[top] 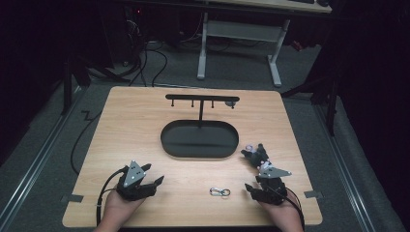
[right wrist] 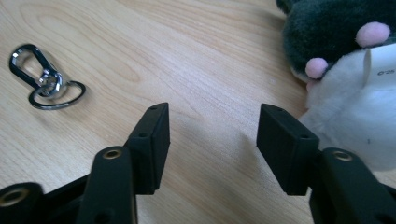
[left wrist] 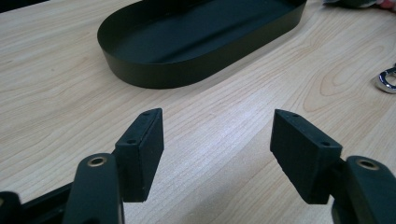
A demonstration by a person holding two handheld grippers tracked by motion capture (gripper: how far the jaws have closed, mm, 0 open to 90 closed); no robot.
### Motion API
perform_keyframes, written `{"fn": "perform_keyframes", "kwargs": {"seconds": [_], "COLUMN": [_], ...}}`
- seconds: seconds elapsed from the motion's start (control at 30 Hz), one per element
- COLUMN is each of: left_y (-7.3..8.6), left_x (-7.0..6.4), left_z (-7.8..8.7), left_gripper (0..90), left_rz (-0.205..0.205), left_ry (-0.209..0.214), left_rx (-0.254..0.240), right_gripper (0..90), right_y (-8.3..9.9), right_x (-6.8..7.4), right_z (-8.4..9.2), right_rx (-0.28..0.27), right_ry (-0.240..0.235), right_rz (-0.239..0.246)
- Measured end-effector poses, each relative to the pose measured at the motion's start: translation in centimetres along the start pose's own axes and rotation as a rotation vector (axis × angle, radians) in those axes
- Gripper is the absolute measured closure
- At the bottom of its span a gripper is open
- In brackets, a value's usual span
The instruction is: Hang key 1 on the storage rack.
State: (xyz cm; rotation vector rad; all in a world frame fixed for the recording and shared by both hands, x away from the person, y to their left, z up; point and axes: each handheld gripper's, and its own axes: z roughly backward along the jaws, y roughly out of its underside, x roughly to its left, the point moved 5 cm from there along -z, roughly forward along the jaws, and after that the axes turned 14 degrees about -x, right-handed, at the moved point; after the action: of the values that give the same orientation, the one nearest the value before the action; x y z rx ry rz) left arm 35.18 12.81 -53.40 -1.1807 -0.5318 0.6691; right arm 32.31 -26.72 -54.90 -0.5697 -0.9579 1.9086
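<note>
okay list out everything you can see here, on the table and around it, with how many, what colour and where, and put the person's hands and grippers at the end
table: one, light wood, centre of the high view
oval tray: one, black, middle of the table
hanger stand: one, black, a post rising from the tray's far edge with a crossbar and small pegs
key clip with ring: one, silver, near edge, between the grippers
plush toy: one, dark grey and white with pink spots, right of the tray, just ahead of the right gripper
desk: one, white legs, on the floor beyond the table
left hand: one, bottom left
right hand: one, bottom right
left gripper: one, black, jaws open over bare wood
right gripper: one, black, jaws open, nothing between them
</note>
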Motion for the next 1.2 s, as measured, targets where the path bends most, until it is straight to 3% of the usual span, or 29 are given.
{"fn": "perform_keyframes", "kwargs": {"seconds": [0.4,0.43,1.2], "left_y": [0.0,0.0,0.2], "left_x": [-0.5,-0.6,-0.6], "left_z": [0.1,0.1,0.0], "left_gripper": [35.4,35.3,35.0], "left_rz": [-0.013,-0.017,-0.023], "left_ry": [0.017,0.021,0.032], "left_rx": [0.000,0.005,0.011], "right_gripper": [44.2,44.2,38.6], "right_y": [-0.9,-1.1,-2.4], "right_x": [0.7,0.6,0.0], "right_z": [-0.3,-0.3,1.0], "right_rx": [0.112,0.141,0.284], "right_ry": [-0.020,-0.031,-0.074], "right_rz": [0.019,-0.007,0.020]}}
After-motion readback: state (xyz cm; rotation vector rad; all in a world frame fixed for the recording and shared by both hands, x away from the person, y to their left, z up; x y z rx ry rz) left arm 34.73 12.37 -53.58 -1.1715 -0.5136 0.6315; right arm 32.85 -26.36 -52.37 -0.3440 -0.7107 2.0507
